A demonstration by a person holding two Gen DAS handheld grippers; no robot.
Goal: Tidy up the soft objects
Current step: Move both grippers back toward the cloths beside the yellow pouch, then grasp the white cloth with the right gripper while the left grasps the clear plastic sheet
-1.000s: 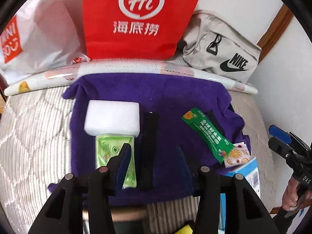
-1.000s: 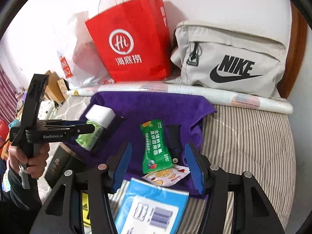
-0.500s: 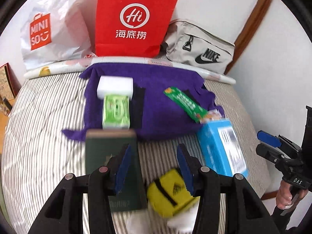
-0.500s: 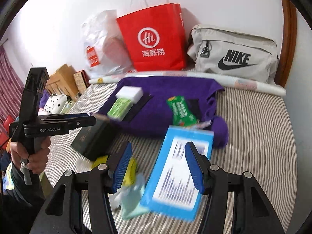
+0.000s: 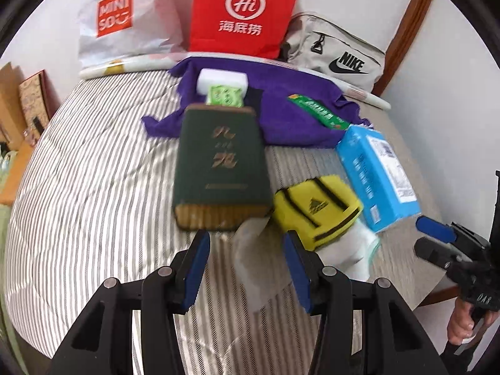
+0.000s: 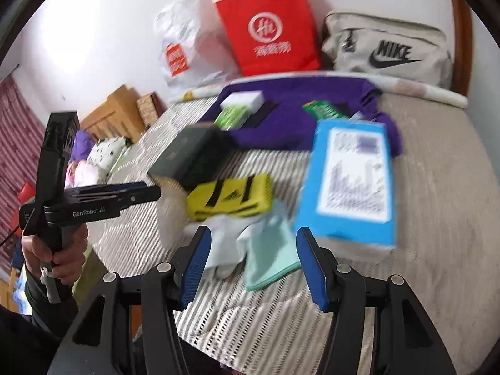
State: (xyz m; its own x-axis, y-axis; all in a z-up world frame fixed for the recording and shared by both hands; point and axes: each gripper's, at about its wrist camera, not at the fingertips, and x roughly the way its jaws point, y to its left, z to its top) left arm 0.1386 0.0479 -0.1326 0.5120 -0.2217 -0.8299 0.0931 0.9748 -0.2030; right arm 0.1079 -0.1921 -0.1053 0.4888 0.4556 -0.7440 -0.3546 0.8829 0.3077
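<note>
A yellow knit piece (image 5: 315, 212) lies on the striped bed beside a white cloth (image 5: 350, 250) and a mint cloth (image 6: 268, 250). My left gripper (image 5: 248, 270) hovers open just in front of the white cloth, nothing between its blue pads. My right gripper (image 6: 253, 268) is open too, above the white and mint cloths, and holds nothing. Farther back lies a purple towel (image 5: 281, 106) with a white sponge (image 5: 223, 81), a green packet (image 5: 225, 95) and a green sachet (image 5: 318, 114) on it. Each gripper shows in the other's view: left gripper (image 6: 153, 189), right gripper (image 5: 428, 240).
A dark green box (image 5: 218, 168) and a blue box (image 5: 378, 175) flank the yellow piece. Against the wall stand a red paper bag (image 5: 243, 12), a white Miniso bag (image 5: 115, 18) and a grey Nike bag (image 5: 337, 53). Wooden furniture (image 6: 115, 115) stands left of the bed.
Both grippers have pulled back from the purple towel toward the near side of the bed. The dark green box, yellow piece and cloths have come into view. Jaw gaps look unchanged.
</note>
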